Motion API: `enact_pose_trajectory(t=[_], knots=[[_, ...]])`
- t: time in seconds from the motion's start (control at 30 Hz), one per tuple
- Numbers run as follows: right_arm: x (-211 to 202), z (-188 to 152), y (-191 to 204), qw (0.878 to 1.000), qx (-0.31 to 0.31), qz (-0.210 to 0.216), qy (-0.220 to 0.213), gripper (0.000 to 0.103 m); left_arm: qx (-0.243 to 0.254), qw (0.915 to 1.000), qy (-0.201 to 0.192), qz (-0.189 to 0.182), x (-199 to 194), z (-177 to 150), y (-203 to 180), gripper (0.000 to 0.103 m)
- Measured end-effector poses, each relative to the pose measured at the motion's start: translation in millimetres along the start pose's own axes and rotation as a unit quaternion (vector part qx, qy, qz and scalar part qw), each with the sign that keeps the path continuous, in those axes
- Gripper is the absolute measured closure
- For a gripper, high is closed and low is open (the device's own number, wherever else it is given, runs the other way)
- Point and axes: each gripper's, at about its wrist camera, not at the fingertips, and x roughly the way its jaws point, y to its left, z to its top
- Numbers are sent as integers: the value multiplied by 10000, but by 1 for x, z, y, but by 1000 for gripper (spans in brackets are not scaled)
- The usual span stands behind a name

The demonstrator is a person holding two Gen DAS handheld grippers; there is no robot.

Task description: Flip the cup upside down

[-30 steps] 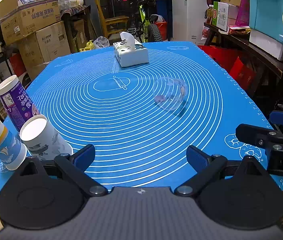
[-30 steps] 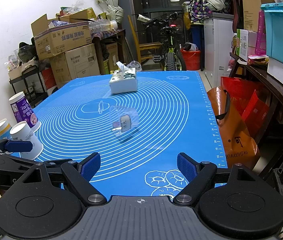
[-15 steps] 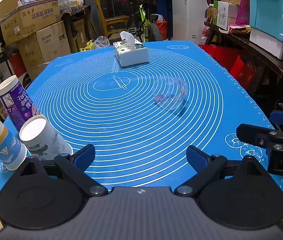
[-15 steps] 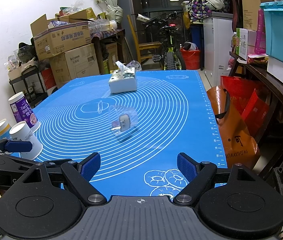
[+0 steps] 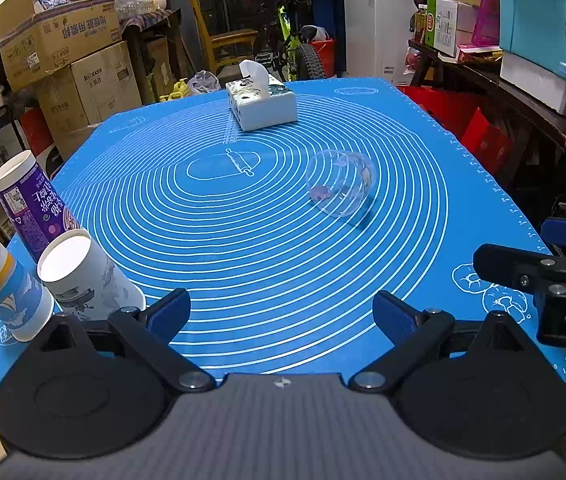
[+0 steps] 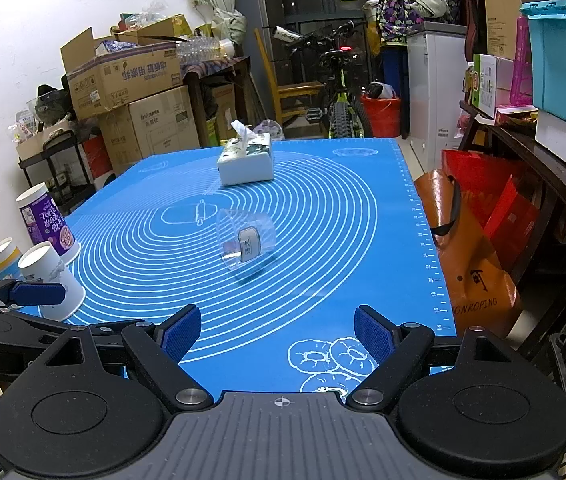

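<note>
A: Where is the clear cup (image 5: 341, 183) seen?
B: It is found on its side on the blue mat (image 5: 267, 256), ahead of both tools and well apart from them.

A: How are the tools held?
B: The left gripper (image 5: 281, 314) and right gripper (image 6: 278, 332) are both spread wide, with nothing held.

A: What else is seen?
B: A tissue box (image 6: 247, 162) is set beyond the cup; three paper cups (image 5: 79, 280) are grouped just left of the left gripper.

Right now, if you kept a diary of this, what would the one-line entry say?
clear cup: on its side, mid-mat, untouched | left gripper: open, empty | right gripper: open, empty | three paper cups: upside down, mat's left edge
</note>
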Motion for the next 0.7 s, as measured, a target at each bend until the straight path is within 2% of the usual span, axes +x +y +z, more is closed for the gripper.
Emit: enact_pose_trajectory(t=[0.7], knots=[[1, 1, -3, 10000, 15, 11, 8, 17, 21, 10000, 6, 23, 2, 0, -2, 6]])
